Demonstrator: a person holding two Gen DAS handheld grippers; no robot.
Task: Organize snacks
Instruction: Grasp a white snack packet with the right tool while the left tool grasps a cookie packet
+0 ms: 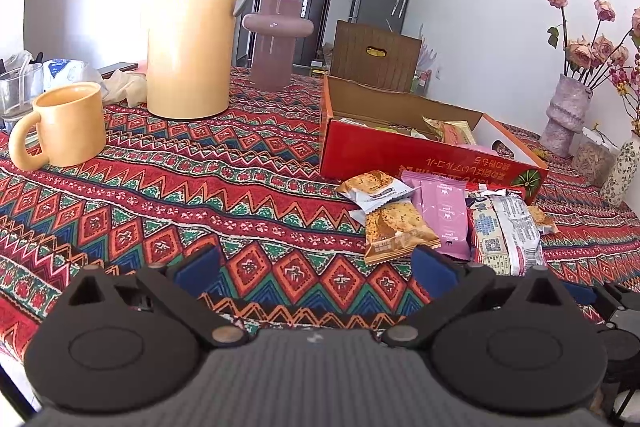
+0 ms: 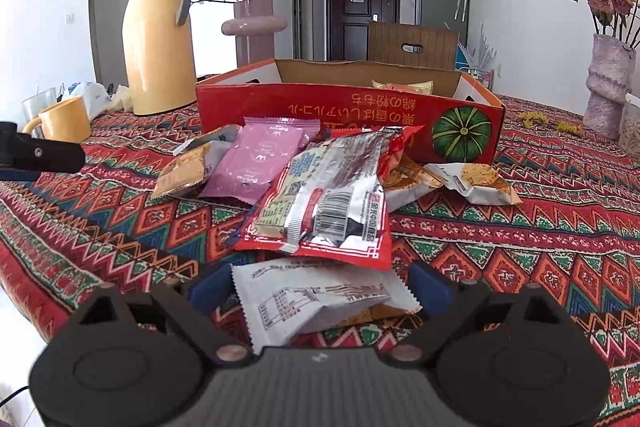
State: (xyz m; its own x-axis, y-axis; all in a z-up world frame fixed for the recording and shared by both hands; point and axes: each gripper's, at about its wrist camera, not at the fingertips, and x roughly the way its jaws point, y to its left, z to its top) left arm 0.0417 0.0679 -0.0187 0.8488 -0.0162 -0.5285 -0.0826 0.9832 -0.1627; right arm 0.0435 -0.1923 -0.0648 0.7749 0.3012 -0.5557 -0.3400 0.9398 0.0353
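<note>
A red cardboard box (image 1: 420,157) (image 2: 344,115) stands open on the patterned tablecloth with a few snacks inside. In front of it lies a pile of snack packets: a pink packet (image 1: 446,219) (image 2: 260,159), orange biscuit packets (image 1: 394,227) (image 2: 476,183) and a red-and-silver packet (image 2: 332,203) (image 1: 508,227). My left gripper (image 1: 316,263) is open and empty, just left of the pile. My right gripper (image 2: 320,287) is open, with a white packet (image 2: 316,301) lying between its fingers; the jaws stand wide of it.
A yellow thermos jug (image 1: 192,23) (image 2: 160,43) and a yellow mug (image 1: 64,127) (image 2: 64,121) stand at the left. A pink vase with flowers (image 1: 274,39) (image 2: 254,29) is behind. Rose vases (image 1: 566,111) (image 2: 608,83) stand at the right. The left gripper's finger (image 2: 40,153) shows at the right wrist view's left edge.
</note>
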